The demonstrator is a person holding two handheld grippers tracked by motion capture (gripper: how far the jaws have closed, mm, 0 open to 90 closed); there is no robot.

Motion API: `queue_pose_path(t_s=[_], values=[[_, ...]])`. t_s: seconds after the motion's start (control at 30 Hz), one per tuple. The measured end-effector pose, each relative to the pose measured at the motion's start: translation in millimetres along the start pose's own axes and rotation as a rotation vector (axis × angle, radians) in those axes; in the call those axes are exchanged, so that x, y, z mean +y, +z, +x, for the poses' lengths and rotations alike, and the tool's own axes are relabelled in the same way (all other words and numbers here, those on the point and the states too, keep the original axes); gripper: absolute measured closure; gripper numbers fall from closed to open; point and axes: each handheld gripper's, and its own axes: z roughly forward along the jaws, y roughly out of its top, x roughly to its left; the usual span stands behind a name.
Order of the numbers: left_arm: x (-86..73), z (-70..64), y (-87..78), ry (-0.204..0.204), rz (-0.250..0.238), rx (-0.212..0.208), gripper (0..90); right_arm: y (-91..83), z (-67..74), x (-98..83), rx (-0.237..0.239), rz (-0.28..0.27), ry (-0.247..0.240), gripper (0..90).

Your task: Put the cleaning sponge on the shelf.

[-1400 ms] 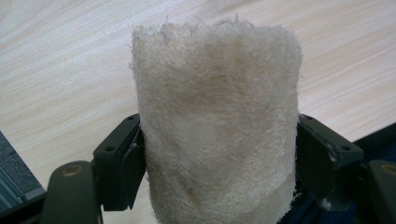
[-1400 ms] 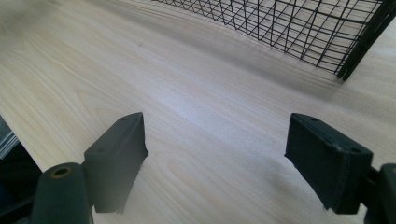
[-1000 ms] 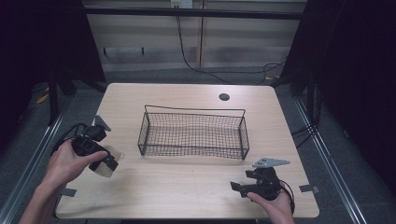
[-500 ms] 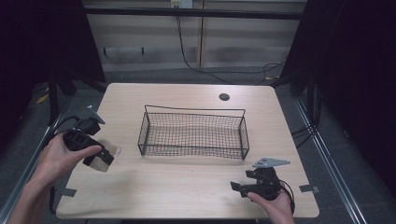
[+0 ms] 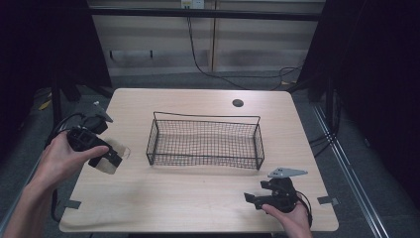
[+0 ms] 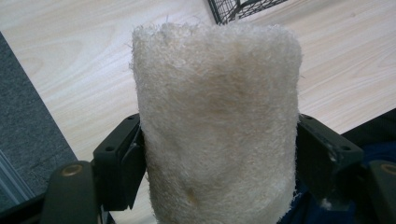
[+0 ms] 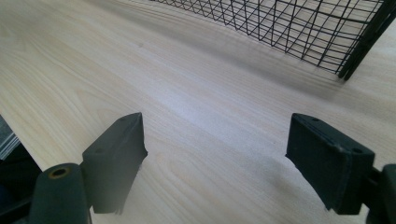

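Clearly, the cream fibrous roll point(image 6: 217, 121) is sitting squeezed between the jaws of the left claw point(image 5: 110, 157) above the counter's point(image 5: 198, 198) left side, just left of the wire basket point(image 5: 205, 141), while the right claw point(image 5: 253, 199) is gaping wide and empty over the near right corner.

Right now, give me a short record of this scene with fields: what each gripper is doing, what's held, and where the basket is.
left gripper: shut on the loofah pad, over the table's left side
held item: loofah pad, pale, fibrous, clamped between both jaws
right gripper: open, nothing between its jaws, low over the table near the front right corner
wire basket: black mesh, middle of the table, no contents visible
table: light wood, round grommet hole near the back edge
loofah pad versus wire basket: apart, pad to the basket's left
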Motion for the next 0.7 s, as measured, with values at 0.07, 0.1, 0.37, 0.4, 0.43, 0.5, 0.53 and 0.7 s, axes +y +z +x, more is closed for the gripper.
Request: queue_pose_path(t_s=[0.07, 0.1, 0.37, 0.4, 0.43, 0.5, 0.53, 0.7], values=[[3.2, -2.1, -2.9, 0.014, 0.003, -0.001, 24.9, -0.2, -0.1, 0.0, 0.0, -0.002, 0.001, 18.8], [4.6, -3.3, -3.7, 0.017, 0.001, -0.002, 24.9, -0.3, -0.1, 0.0, 0.002, -0.004, 0.001, 18.7], [21.8, -11.1, -12.7, 0.03, 0.006, 0.003, 24.9, -1.0, 0.6, 0.1, 0.005, -0.008, -0.002, 18.1], [23.7, -12.3, -14.4, 0.03, 0.007, 0.002, 24.9, -0.9, 0.3, 0.0, 0.004, -0.007, -0.002, 18.0], [25.9, -13.6, -16.8, 0.033, 0.003, -0.001, 24.9, -0.7, 0.0, 0.1, 0.004, -0.006, -0.002, 17.9], [29.1, -15.7, -20.2, 0.038, 0.001, -0.001, 24.9, -0.6, 0.1, 0.3, 0.004, -0.004, -0.002, 17.9], [30.8, -17.2, -21.6, 0.04, 0.0, -0.003, 24.9, -0.5, 0.5, 0.4, 0.004, -0.003, -0.001, 17.8], [41.6, -27.0, -22.6, 0.085, 0.009, -0.02, 24.9, -0.8, 0.4, 0.4, 0.005, -0.005, -0.001, 17.9]])
